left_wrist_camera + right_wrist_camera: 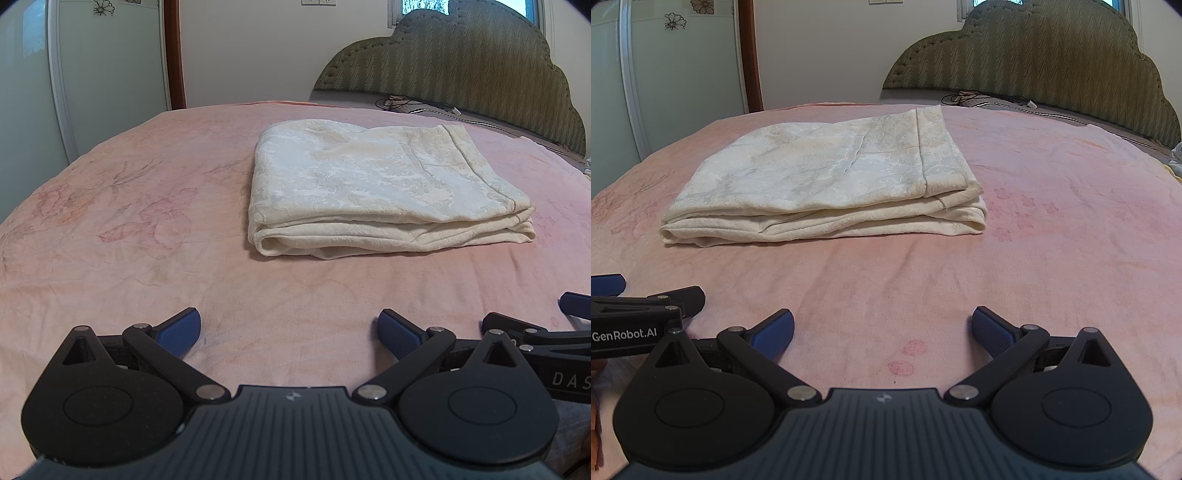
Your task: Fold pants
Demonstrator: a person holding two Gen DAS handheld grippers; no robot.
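**Cream pants folded on the pink bed**

Cream pants [384, 188] lie folded in a neat stack on the pink blanket [129, 240] of the bed, near the middle. The left gripper [289, 334] sits low over the blanket, well apart from the pants, its blue fingers [181, 332] spread wide and holding nothing. The right gripper [882, 332] sits just beside it, fingers [991, 334] spread wide too. A green headboard [1034, 59] stands behind the bed.
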